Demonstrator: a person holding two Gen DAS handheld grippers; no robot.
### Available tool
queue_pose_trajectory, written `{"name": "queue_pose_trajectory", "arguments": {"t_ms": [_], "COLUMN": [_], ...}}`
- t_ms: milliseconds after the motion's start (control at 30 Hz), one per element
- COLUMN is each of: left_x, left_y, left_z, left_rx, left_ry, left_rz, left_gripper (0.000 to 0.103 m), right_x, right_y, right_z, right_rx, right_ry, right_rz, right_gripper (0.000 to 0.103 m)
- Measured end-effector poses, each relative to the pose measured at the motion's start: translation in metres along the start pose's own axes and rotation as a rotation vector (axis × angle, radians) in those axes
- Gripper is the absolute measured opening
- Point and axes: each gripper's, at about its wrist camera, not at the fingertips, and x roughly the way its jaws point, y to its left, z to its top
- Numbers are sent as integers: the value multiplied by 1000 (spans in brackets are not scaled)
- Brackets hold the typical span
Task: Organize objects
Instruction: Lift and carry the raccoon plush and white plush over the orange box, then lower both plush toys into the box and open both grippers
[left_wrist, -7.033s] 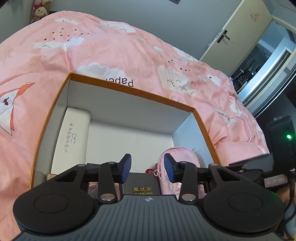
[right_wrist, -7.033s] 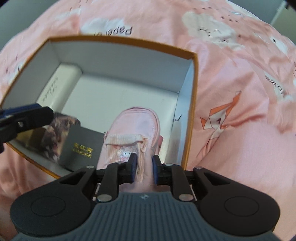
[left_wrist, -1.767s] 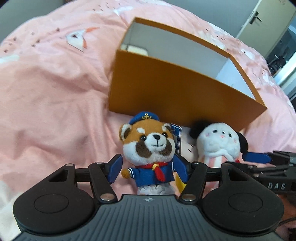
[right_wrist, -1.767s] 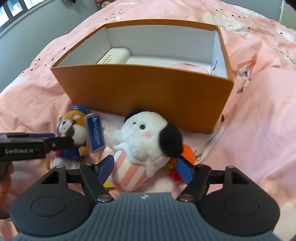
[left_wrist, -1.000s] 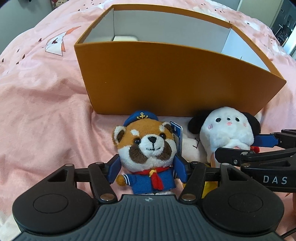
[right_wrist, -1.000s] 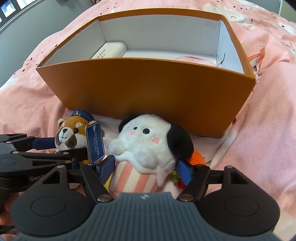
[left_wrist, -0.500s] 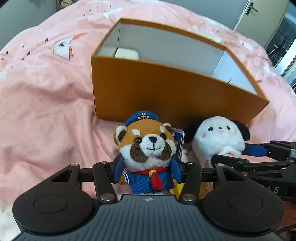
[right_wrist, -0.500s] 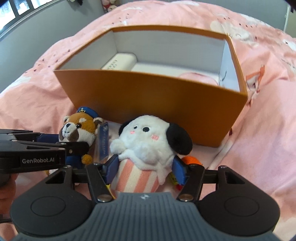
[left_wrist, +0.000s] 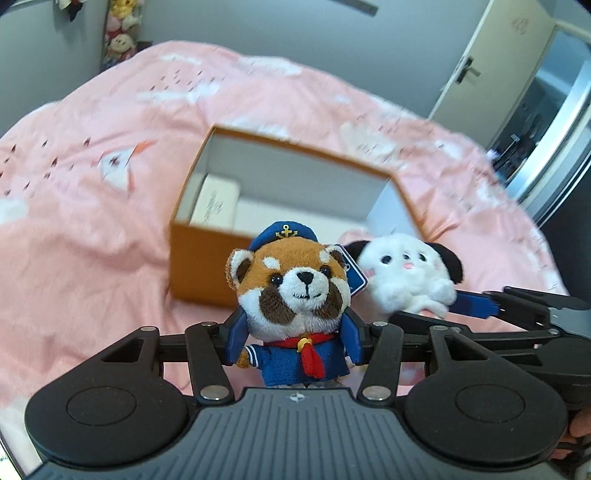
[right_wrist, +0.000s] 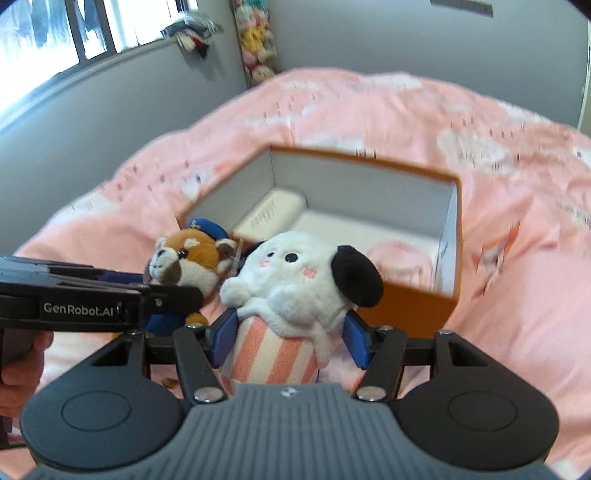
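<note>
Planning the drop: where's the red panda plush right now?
The red panda plush is clamped in the left gripper, in front of the orange box, left of the white dog plush in the left wrist view.

Red panda plush (left_wrist: 291, 291): orange-brown and white fur, navy cap with gold anchor, navy jacket, red scarf. Dog plush (right_wrist: 299, 280): white, black ear at 3 o'clock, pink cheeks, pink-and-cream striped base. Box (right_wrist: 417, 306): orange outside, white inside. Bedspread (left_wrist: 92, 229): pink, patterned with white clouds. Gripper pads (left_wrist: 236, 336): blue.
</note>
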Motion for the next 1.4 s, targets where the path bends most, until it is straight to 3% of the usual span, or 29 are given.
{"name": "queue_pose_trajectory", "arguments": {"t_ms": [333,567,733,1000,1400], "left_x": [-9,21,69,152,215], "left_y": [-19,-11,-3,15,37], "left_z": [57,115,133,140,150], "left_rx": [17,-10,-10,-32,30], "left_ry": [-91,-50,40,193,333], "left_rz": [-54,-122,-122,-76,-9], "left_gripper": [59,59,59,59,59], "right_x": [-19,-3,36,117,197], "right_y": [-13,-45,-78,-108,-125], "right_z": [60,106,118,111,108], "right_rx": [6,104,201,233,251], "right_ry": [-139,-175,-102,45,189], "right_rz": [-6,36,62,45,63], "right_gripper": [62,62,62,62,62]}}
